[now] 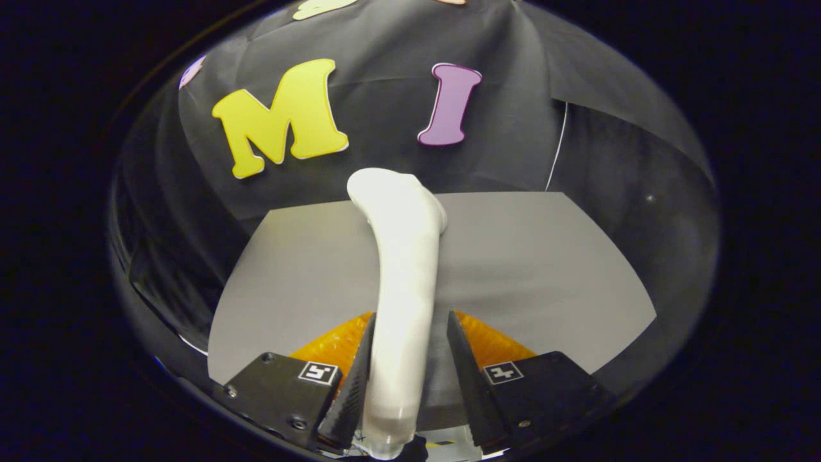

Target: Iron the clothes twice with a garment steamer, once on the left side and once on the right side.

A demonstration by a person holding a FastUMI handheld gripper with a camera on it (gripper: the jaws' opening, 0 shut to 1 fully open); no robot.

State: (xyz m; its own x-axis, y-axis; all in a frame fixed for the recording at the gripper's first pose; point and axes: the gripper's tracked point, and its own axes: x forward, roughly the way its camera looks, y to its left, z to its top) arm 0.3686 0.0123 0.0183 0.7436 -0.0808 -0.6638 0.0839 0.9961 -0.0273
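A white garment steamer [405,269] runs lengthwise between the fingers of my gripper [407,359], its handle end close to the camera and its curved head [392,192] reaching out over the far edge of the grey tabletop [545,269]. My left finger [356,378] lies against the handle. My right finger [463,372] stands a little off it, and a strip of grey table shows in the gap. The gripper is open around the handle. I cannot tell whether the steamer rests on the table.
The grey tabletop spreads to both sides of the steamer and beyond the fingers. The black cloth wall hangs close behind its far edge. A thin white cord [557,151] runs down the cloth at the table's far right corner.
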